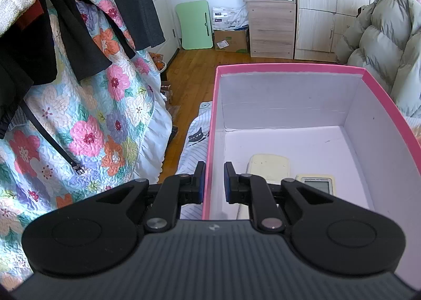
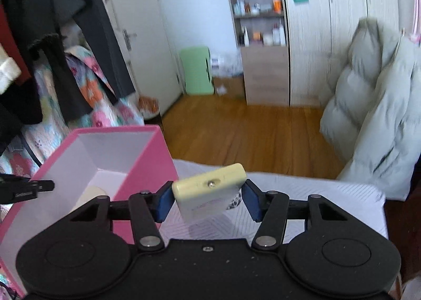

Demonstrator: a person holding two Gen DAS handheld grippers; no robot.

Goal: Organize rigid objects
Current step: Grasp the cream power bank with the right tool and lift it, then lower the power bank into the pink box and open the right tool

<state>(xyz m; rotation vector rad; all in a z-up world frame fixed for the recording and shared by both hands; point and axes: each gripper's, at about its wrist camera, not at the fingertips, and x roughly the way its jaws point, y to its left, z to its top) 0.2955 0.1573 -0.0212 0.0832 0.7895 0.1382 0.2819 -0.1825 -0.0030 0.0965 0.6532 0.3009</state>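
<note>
A pink box (image 1: 289, 67) with a white inside stands open on the bed. On its floor lie a cream remote (image 1: 268, 166) and a remote with a grey screen (image 1: 317, 183). My left gripper (image 1: 213, 181) is shut on the box's left wall, one finger outside and one inside. In the right wrist view the same box (image 2: 155, 158) is at the lower left, with the left gripper's tip (image 2: 39, 185) at its edge. To the right of the box, above the sheet, my right gripper (image 2: 208, 198) is shut on a tilted cream-yellow remote (image 2: 210, 189), held between its blue pads.
A white striped bedsheet (image 2: 315, 194) lies under the box. A floral quilt (image 1: 92, 116) and dark hanging clothes (image 1: 65, 24) fill the left. A grey-green puffy coat (image 2: 381, 116) is on the right. Beyond are wooden floor (image 2: 250, 129), a shelf unit (image 1: 271, 10) and wardrobes.
</note>
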